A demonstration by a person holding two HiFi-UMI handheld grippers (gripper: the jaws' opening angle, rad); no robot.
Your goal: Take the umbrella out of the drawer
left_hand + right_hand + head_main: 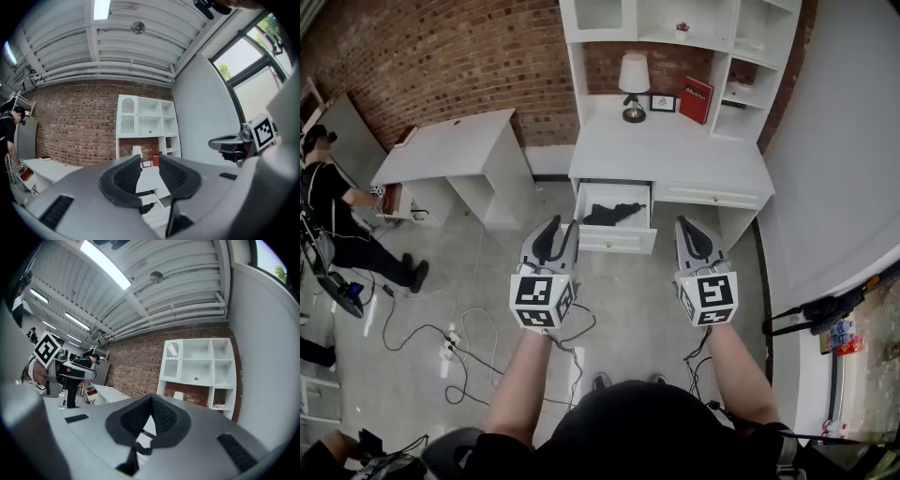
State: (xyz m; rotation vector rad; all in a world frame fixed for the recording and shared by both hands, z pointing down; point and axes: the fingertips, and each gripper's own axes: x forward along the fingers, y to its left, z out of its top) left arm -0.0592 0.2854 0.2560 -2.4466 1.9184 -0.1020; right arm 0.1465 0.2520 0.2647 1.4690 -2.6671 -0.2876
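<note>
The black umbrella (614, 214) lies in the open drawer (617, 242), with the left tongs (563, 227) slightly spread and empty and the right tongs (686, 225) pressed together.

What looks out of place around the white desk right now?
Only the left drawer stands pulled open, with a black umbrella lying slanted inside. Loose cables sprawl over the floor. Nothing looks spilled or broken.
</note>
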